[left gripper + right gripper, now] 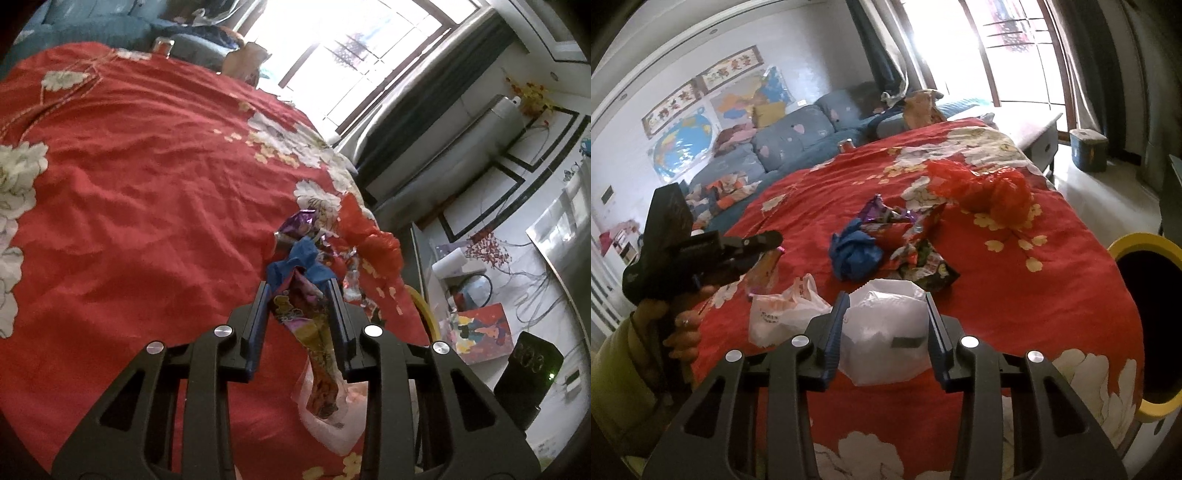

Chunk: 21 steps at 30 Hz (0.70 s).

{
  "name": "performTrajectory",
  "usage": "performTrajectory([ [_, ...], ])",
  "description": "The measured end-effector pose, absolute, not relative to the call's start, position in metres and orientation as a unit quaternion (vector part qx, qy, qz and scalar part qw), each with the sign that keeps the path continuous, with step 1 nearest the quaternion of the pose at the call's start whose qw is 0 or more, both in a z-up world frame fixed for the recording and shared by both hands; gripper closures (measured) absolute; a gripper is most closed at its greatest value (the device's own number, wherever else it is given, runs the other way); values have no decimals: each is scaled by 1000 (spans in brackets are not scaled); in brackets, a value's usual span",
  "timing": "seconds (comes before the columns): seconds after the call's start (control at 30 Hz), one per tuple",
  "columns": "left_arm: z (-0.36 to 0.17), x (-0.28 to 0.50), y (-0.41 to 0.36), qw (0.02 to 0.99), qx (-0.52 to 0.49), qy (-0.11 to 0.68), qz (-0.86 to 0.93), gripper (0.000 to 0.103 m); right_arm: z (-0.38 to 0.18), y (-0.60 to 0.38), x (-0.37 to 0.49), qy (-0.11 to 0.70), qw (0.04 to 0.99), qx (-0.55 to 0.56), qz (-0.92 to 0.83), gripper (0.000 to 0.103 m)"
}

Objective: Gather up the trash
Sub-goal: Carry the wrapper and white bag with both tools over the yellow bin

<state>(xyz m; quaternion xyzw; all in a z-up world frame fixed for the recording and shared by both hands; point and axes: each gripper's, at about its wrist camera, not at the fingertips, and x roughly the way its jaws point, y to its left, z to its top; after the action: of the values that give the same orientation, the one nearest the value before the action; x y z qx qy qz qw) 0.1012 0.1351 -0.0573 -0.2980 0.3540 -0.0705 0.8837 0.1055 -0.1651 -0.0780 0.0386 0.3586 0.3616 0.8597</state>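
Plainly, both claws are loaded. The left claw (299, 290) is clamped on a cartoon-printed wrapper (303, 325), pinched near its top so the rest hangs free of the bedspread (129, 221), which looks like a hold for carrying. The right claw (886, 299) has its 2 pads pressed against the sides of a white packet (882, 332). The packet bulges between them, so the grip seems firm enough to lift it.

More trash lies heaped at 12 o'clock from the right claw: a blue wad (855, 251), a dark wrapper (923, 266), a purple wrapper (882, 210) and, further off at 1 o'clock, a red bag (993, 192). A carrier bag (783, 310) lies at 10 o'clock, just beside the packet. The bin (1137, 240) stands open at 3 o'clock off the bed's edge, handy for a short swing from either claw. I judge that both pieces are bound there next.

As for writing, the carrier bag has red print too small to read. The wrapper shows cartoon figures but no brand I can make out. On the wall at 10 o'clock hang 2 scrolls (701, 86) with large characters I cannot read, above a map (683, 144). A dark display (532, 360) at 4 o'clock in the left view shows dim digits, too unclear to read.
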Motion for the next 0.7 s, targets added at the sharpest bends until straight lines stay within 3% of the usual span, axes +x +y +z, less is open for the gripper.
performTrajectory([
  [0.7, -20, 93, 88, 918, -223, 315, -93, 79, -53, -213, 114, 319, 894, 84, 305, 66],
])
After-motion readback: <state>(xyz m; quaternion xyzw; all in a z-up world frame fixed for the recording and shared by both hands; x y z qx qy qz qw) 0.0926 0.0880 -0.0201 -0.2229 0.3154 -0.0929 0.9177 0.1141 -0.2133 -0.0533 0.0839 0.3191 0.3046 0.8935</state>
